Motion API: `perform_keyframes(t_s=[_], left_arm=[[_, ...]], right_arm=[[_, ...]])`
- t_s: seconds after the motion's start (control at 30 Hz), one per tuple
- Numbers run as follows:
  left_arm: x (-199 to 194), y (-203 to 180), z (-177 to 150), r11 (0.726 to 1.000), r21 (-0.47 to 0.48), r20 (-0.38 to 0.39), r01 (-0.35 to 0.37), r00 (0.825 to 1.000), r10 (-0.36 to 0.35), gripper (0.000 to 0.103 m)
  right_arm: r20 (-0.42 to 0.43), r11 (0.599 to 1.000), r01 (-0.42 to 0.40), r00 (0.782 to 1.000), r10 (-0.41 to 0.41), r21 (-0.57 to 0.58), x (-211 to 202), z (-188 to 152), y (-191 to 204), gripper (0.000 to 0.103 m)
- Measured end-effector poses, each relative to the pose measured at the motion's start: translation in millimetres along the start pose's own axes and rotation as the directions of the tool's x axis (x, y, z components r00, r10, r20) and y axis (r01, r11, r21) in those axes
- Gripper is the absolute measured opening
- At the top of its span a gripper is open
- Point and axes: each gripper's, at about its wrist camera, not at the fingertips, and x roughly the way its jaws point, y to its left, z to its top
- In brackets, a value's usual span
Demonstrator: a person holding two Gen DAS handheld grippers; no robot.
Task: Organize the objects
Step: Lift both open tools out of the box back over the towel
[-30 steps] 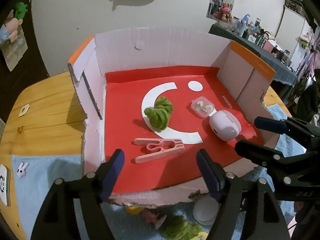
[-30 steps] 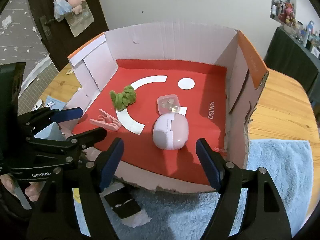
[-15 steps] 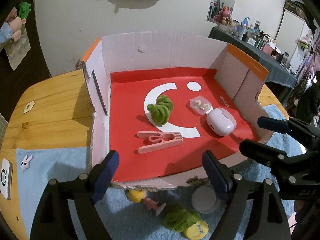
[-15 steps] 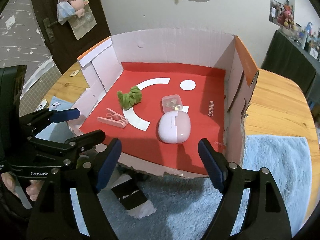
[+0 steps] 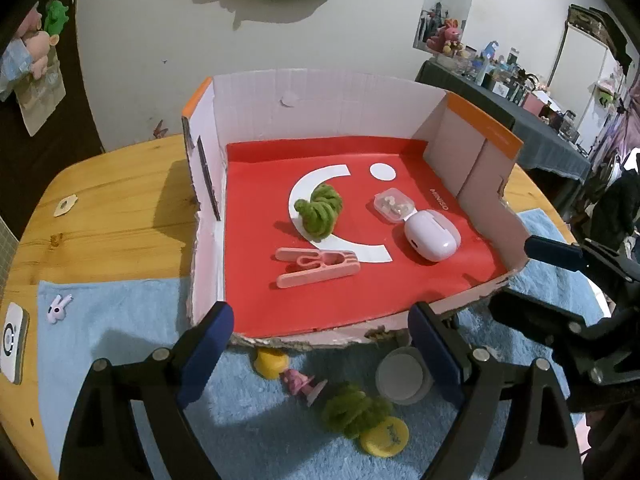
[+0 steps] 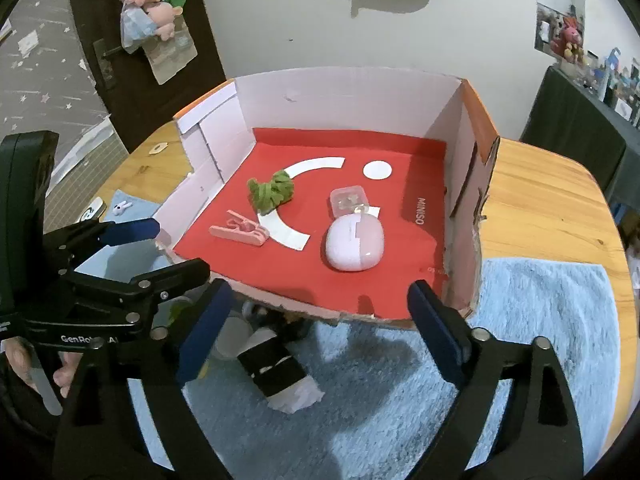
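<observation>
A cardboard box (image 5: 320,92) with a red floor holds a green chenille twist (image 5: 320,210), a pink clip (image 5: 316,266), a clear small case (image 5: 392,205) and a lilac earbud case (image 5: 430,234). In front of it on the blue towel (image 5: 120,340) lie a yellow cap (image 5: 271,363), a pink figure (image 5: 300,382), a second green twist (image 5: 354,410), a yellow disc (image 5: 386,436) and a grey lid (image 5: 400,376). A black-and-white roll (image 6: 280,372) lies there in the right wrist view. My left gripper (image 5: 320,356) and right gripper (image 6: 320,332) are open and empty, above the towel before the box.
A white earbud (image 5: 58,308) and a white square device (image 5: 12,340) lie at the towel's left. The box (image 6: 468,160) sits on a wooden table (image 6: 540,200). A door with hung toys (image 6: 152,20) stands behind; a cluttered dark table (image 5: 520,108) is at far right.
Both grippers have pulled back from the box toward me, so the loose items on the towel in front of it have come into view. Both stay open.
</observation>
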Motion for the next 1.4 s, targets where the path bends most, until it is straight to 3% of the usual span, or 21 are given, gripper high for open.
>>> perform_keyframes(t_s=[1.03, 1.13, 1.4], left_arm=[[-26, -3, -41, 1.0, -0.018, 0.011, 0.002, 1.0, -0.002, 0.091], [-26, -4, -43, 1.0, -0.018, 0.009, 0.002, 1.0, -0.002, 0.091], [-24, -4, -56, 1.0, -0.026, -0.008, 0.006, 1.0, -0.006, 0.091]], right_arm=[[0.028, 1.0, -0.008, 1.0, 0.008, 0.01, -26, -41, 11, 0.093], [0.028, 1.0, -0.012, 1.0, 0.011, 0.016, -26, -46, 10, 0.099], [0.018, 1.0, -0.017, 1.0, 0.017, 0.021, -26, -56, 11, 0.099]])
